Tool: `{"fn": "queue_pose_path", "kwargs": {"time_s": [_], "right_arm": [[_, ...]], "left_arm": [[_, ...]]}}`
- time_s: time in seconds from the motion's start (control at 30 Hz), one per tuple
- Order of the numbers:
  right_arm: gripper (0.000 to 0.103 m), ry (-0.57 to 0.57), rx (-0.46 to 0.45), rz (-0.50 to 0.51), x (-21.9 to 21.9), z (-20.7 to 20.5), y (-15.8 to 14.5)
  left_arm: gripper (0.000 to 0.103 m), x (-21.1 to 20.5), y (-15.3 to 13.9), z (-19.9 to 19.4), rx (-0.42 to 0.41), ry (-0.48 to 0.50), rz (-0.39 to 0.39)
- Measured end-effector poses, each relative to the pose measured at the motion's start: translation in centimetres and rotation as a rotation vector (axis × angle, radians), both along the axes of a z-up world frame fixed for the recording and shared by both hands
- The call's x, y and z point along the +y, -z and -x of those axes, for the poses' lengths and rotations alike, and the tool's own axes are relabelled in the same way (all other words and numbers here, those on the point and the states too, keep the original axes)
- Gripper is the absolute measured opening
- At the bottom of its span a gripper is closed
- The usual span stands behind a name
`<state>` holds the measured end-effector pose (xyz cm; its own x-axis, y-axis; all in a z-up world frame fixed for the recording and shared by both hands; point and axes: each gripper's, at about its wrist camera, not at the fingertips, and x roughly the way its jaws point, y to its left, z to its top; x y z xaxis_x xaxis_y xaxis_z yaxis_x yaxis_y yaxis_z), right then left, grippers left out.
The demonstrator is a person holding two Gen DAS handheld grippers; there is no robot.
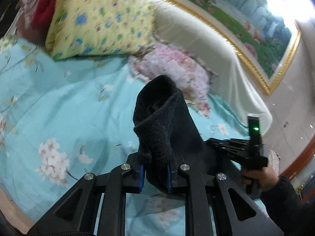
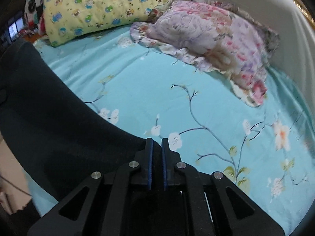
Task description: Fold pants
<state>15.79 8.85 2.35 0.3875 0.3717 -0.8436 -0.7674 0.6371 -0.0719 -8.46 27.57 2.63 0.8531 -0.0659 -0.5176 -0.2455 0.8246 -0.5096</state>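
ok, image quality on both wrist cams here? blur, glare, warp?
Left wrist: blown-out glare top right, motion blur on the quilt and pillow, pants sharp. Right wrist: no glare, pillow smeared, sheet crisp. Both: strong fisheye bend, dark corners.

A turquoise bedsheet (image 2: 177, 98) printed with white blossoms and thin dark branches covers the bed. At its far side a yellow quilt (image 2: 102, 5) with small cartoon animals leans beside a rumpled pink and lilac floral pillow (image 2: 206, 37). Behind them stands a cream padded headboard (image 1: 206, 39), and above it hangs a gold-framed landscape painting (image 1: 246, 13).
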Motion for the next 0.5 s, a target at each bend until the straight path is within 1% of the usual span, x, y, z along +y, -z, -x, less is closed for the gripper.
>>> {"fn": "queue_pose_path", "kwargs": {"time_s": [0.13,0.2,0.27,0.3,0.37,0.43,0.47,0.5], "right_arm": [[0.008,0.024,-0.007,0.021,0.8,-0.1,1.7],[0.008,0.049,0.003,0.020,1.0,-0.2,2.6],[0.010,0.063,0.024,0.024,1.2,-0.4,3.4],[0.013,0.080,0.029,0.021,1.1,-0.5,3.7],[0.019,0.128,0.022,-0.016,0.4,-0.8,3.2],[0.035,0.172,0.037,-0.059,-0.6,-0.8,2.3],[0.039,0.188,0.049,-0.091,-1.3,-0.6,1.7],[0.044,0.198,0.051,-0.110,-1.8,-0.5,1.3]], "left_arm": [[0.016,0.7,3.0,-1.4,0.092,-0.030,-0.026],[0.017,0.8,3.8,-1.9,0.126,-0.034,-0.042],[0.024,0.9,4.1,-2.2,0.160,-0.044,-0.070],[0.025,1.0,3.9,-2.1,0.167,-0.055,-0.077],[0.032,1.4,3.5,-1.5,0.160,-0.076,-0.075],[0.037,1.9,2.7,-0.5,0.149,-0.114,-0.077],[0.039,2.1,2.4,-0.1,0.141,-0.127,-0.073],[0.040,2.3,2.0,0.1,0.134,-0.137,-0.067]]}}
